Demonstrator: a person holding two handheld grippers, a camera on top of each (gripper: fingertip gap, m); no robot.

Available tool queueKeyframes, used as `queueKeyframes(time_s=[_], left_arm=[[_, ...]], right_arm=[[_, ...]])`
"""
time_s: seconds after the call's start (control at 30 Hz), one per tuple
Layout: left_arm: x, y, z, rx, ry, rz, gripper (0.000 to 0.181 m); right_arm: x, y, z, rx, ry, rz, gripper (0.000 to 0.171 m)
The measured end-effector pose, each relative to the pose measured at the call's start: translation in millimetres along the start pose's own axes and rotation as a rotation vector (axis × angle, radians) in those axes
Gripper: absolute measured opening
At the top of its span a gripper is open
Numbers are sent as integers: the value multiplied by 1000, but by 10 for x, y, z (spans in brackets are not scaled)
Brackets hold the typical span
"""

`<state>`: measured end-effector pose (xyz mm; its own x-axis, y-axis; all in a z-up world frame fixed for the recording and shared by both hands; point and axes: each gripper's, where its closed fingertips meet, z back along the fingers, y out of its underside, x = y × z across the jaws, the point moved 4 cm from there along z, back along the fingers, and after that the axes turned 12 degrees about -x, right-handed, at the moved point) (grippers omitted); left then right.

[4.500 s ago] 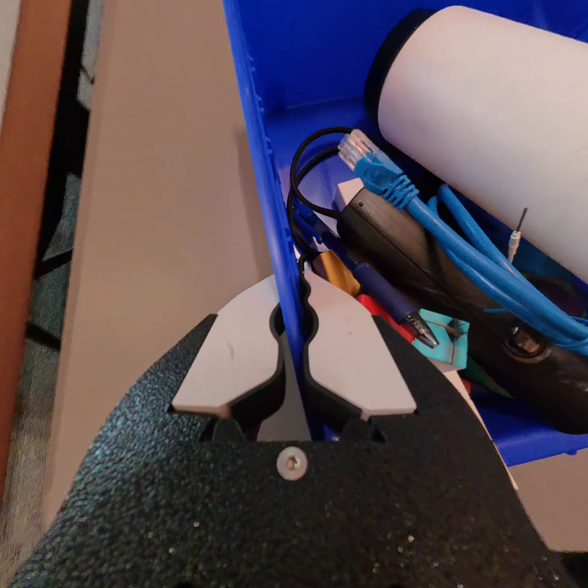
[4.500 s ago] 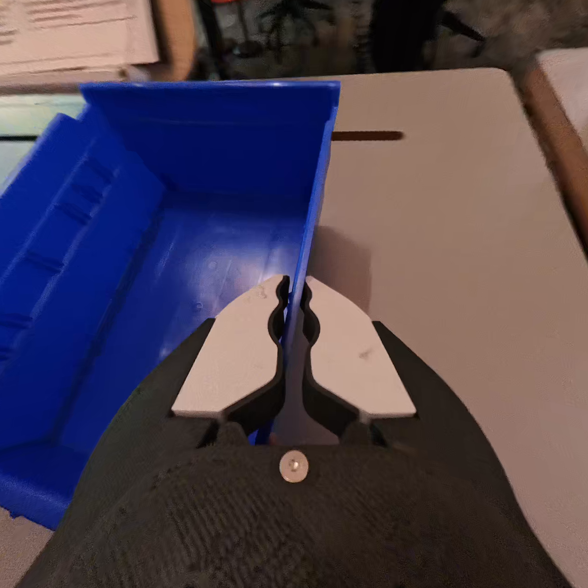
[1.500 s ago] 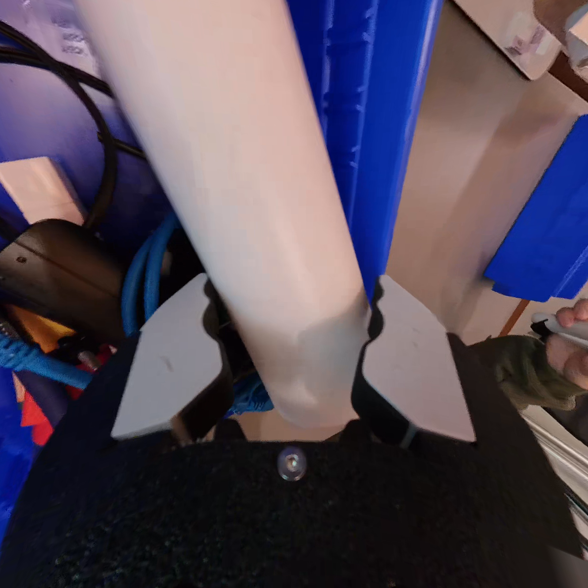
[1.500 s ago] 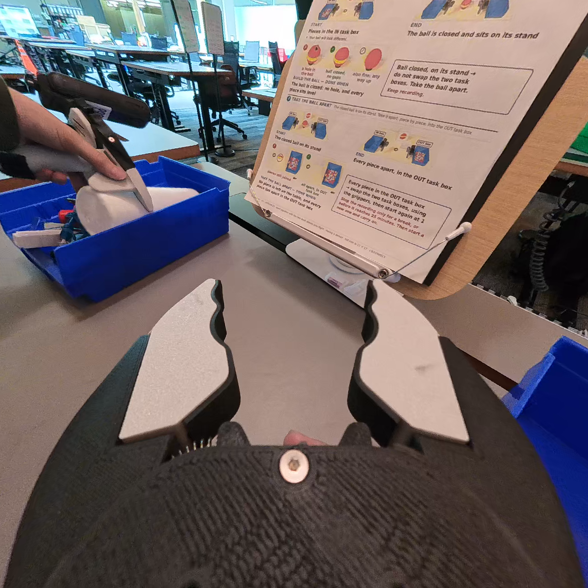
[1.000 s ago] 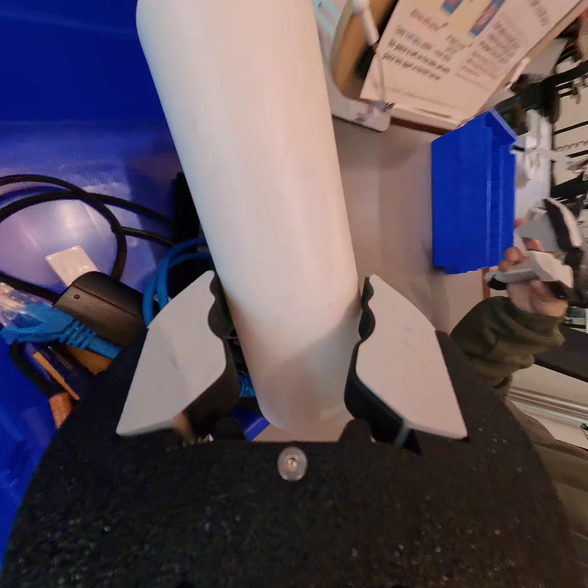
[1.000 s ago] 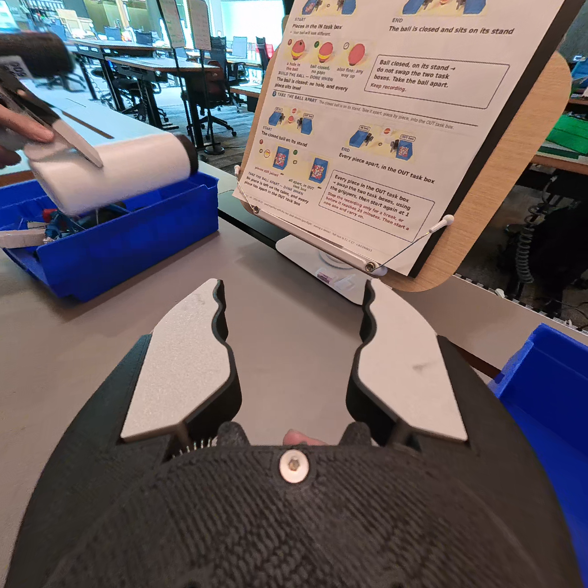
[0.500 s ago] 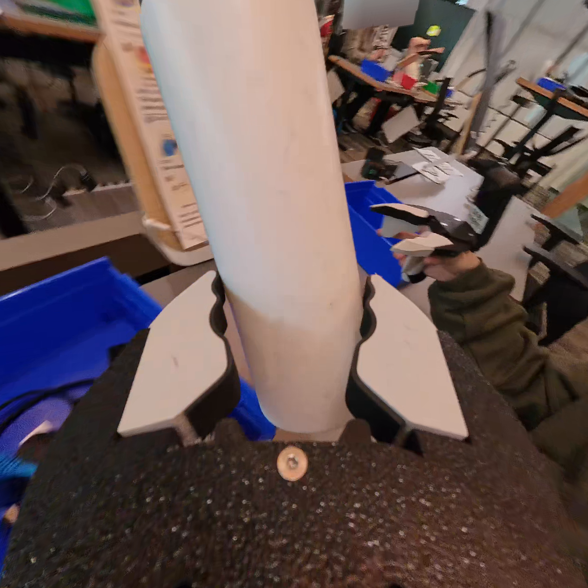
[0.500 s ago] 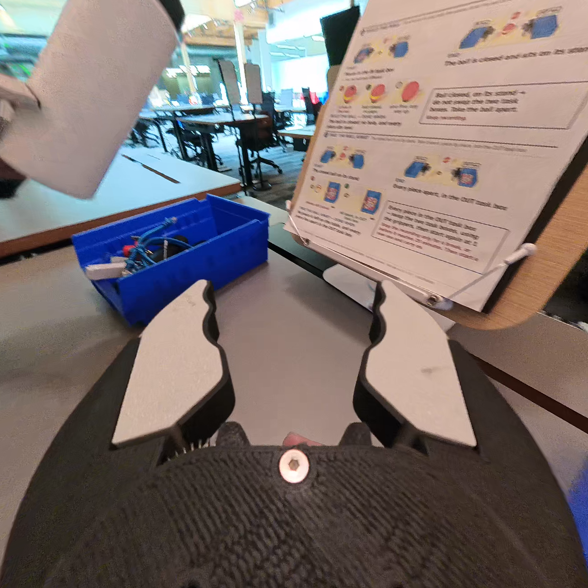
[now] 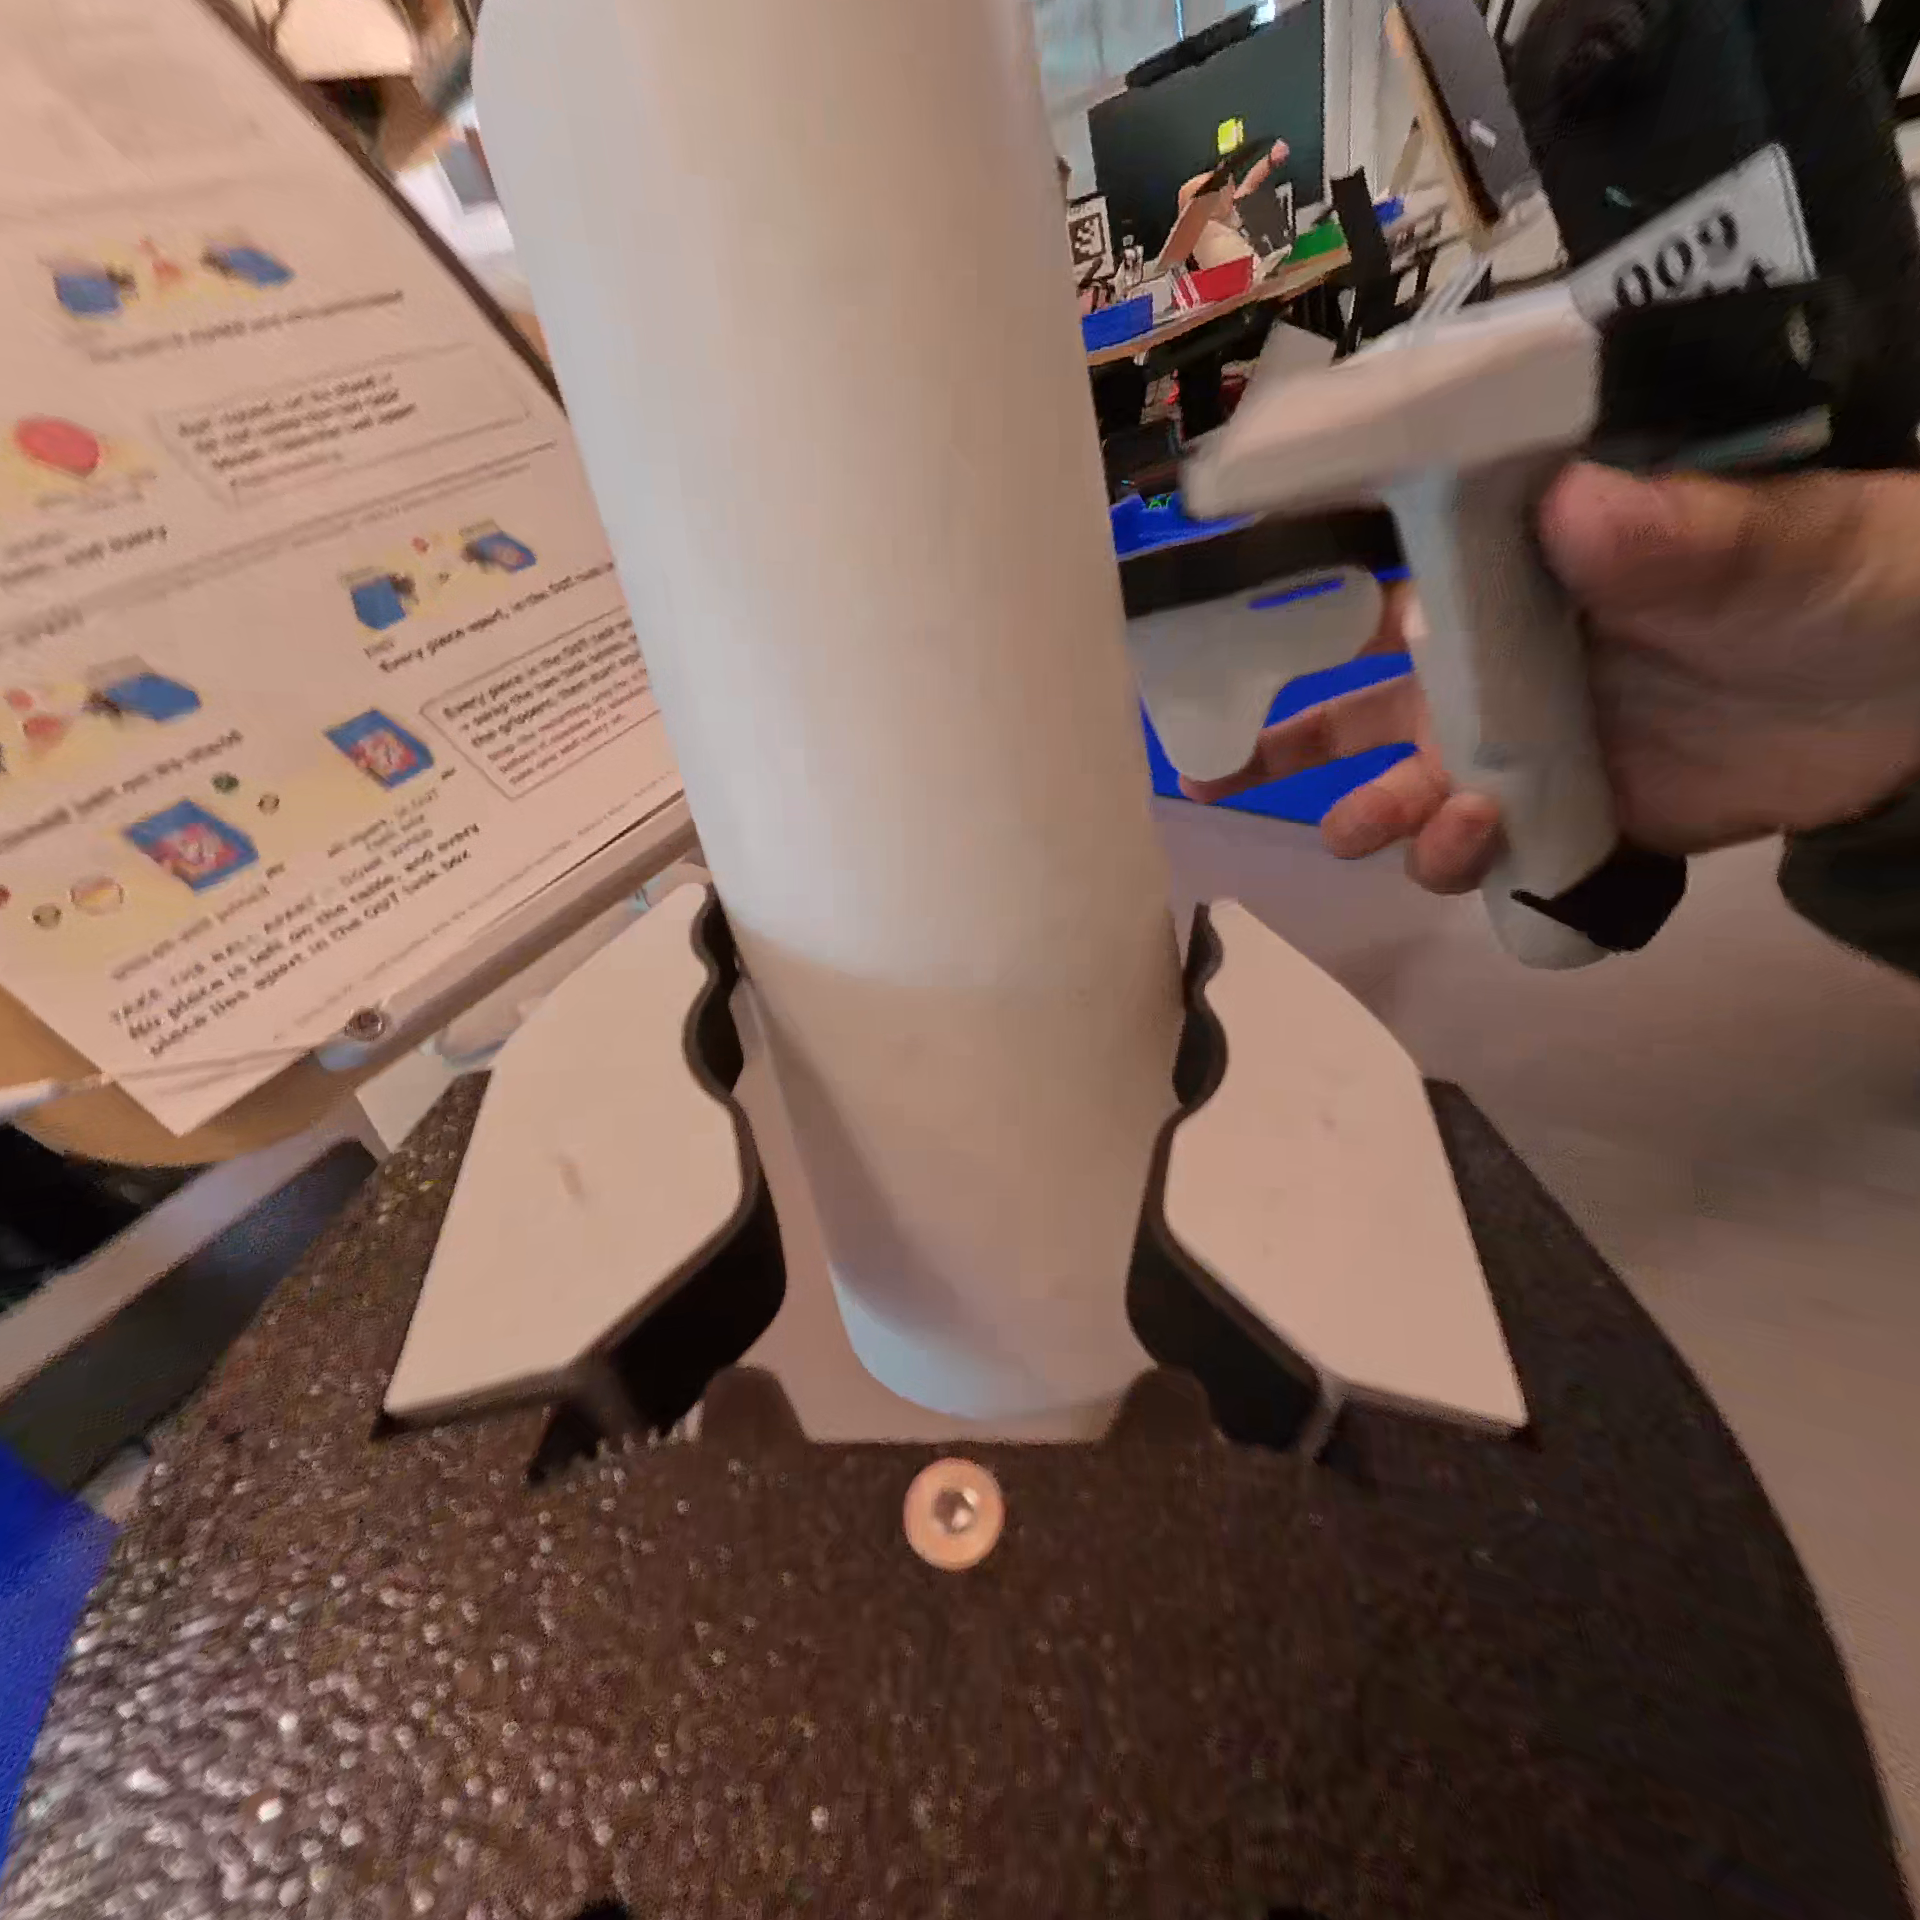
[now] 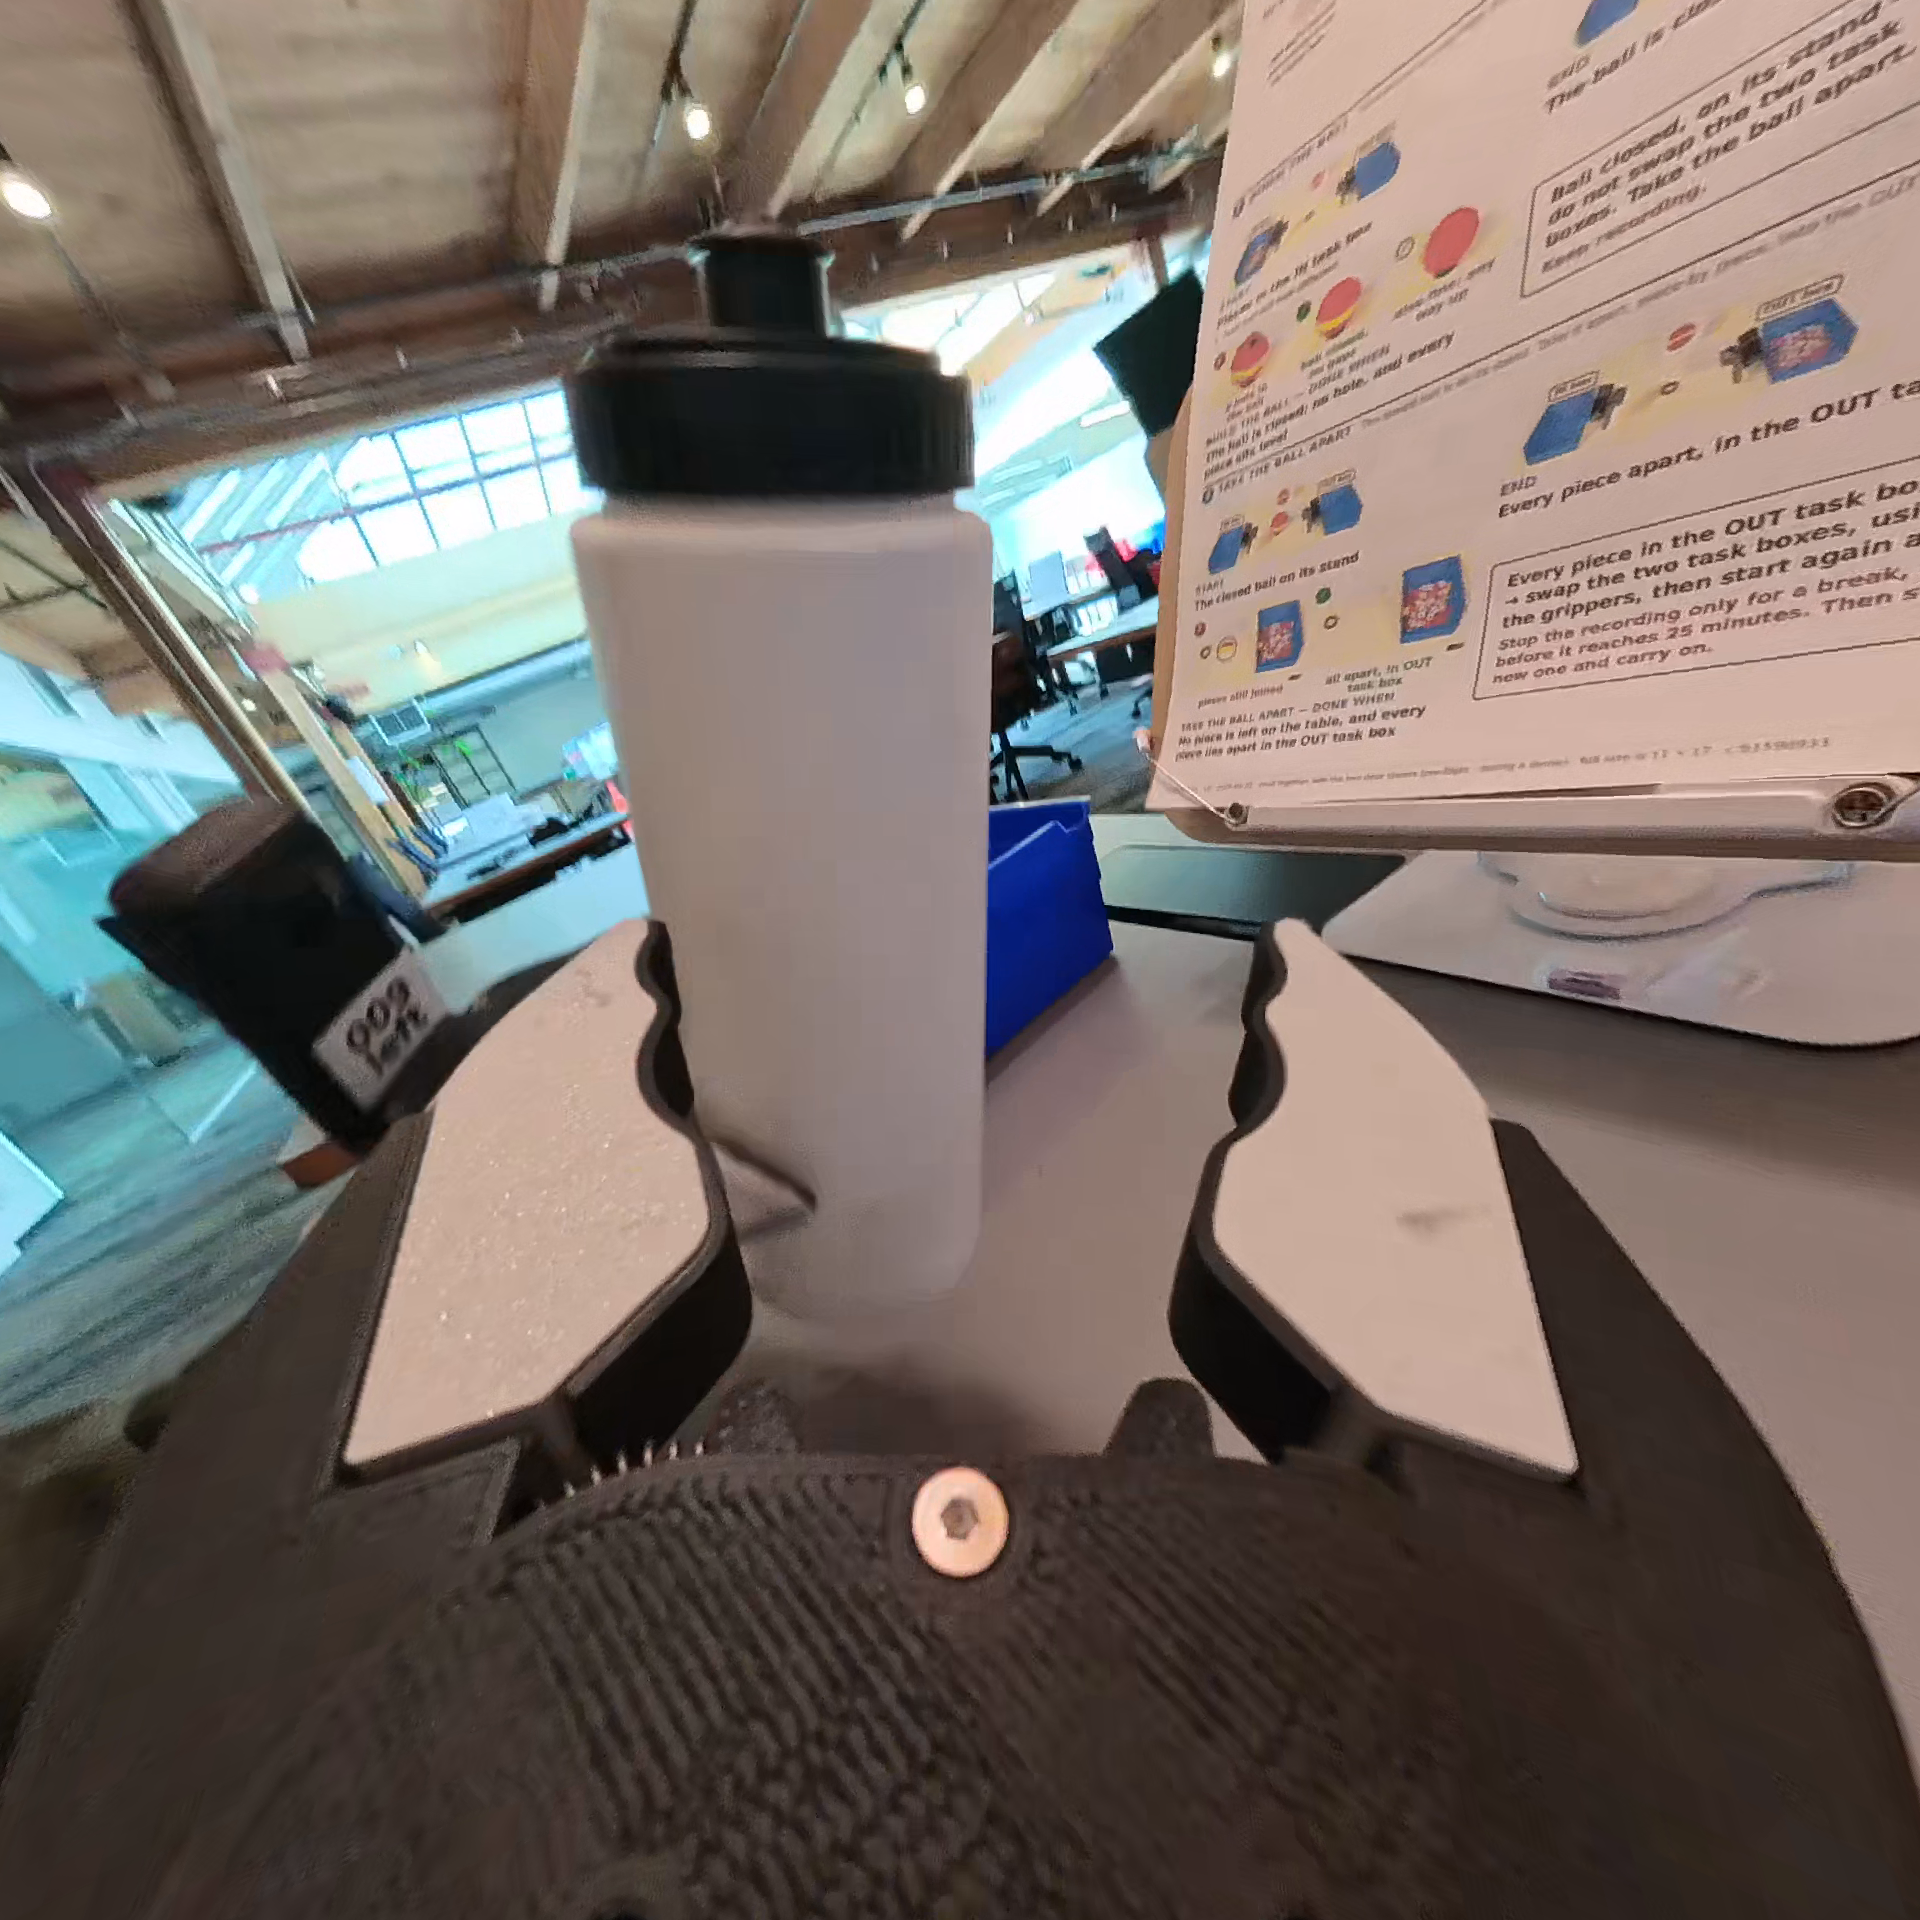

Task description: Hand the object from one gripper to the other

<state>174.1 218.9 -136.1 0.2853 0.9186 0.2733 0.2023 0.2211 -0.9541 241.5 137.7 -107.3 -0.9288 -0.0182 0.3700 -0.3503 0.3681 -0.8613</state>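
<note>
White plastic with a black screw cap, the bottle (image 10: 800, 790) stands upright in the air, its long axis vertical, gripped low on its body by the left gripper (image 9: 956, 1122). In the left wrist view the pads of that gripper's jaws press both flanks of the bottle (image 9: 862, 623) just above its rounded base, so it is clenched on the bottle and carries its full weight.

The right gripper (image 10: 956, 1122) is spread wide and holds nothing. In the right wrist view the bottle sits ahead of it and toward its left finger, close to that pad but, as far as I can judge, not yet between the pads; the right finger (image 10: 1351, 1195) stands well clear of it. The left wrist view shows the right gripper (image 9: 1278, 561) to the bottle's right, level with its middle, fingers pointing at the bottle and held in a hand (image 9: 1704, 665).

The handover turns on this offset: the open jaws look wide enough for the bottle's body, but I judge they should shift left and forward to centre on it, above the left gripper's grip, before closing.

Behind stand an instruction sheet (image 10: 1558, 416) on its stand, a blue bin (image 10: 1039, 914) and the grey counter (image 10: 1621, 1143).
</note>
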Motion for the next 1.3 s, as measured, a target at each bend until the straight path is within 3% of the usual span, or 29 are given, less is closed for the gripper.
queueKeyframes(time_s=[0.13,0.27,0.37,0.53,0.63,0.7,0.77,0.93,1.07,1.3], left_arm=[[-123,71,-32,7,-57,-174,82],[-108,174,18,61,-123,-353,82],[-164,228,25,72,-137,-452,82],[-245,213,13,45,-128,-456,83],[-345,155,69,-44,-28,-301,78],[-342,188,110,-5,64,-119,89],[-320,249,133,72,163,114,112],[-675,211,328,100,635,587,109],[-940,214,417,139,833,637,105],[-1078,411,247,232,780,531,104]], right_arm=[[66,50,-109,-27,-48,22,109],[238,106,-236,-73,-144,21,100],[219,230,-322,-57,-99,20,101],[232,225,-297,-77,-90,49,103],[221,196,-212,-52,-192,-18,102],[236,118,-110,-80,-279,-75,102],[272,57,-9,-87,-373,-106,102],[560,40,188,-55,-661,-142,103],[727,94,198,-49,-760,-158,103],[636,100,158,-77,-695,-184,100]])
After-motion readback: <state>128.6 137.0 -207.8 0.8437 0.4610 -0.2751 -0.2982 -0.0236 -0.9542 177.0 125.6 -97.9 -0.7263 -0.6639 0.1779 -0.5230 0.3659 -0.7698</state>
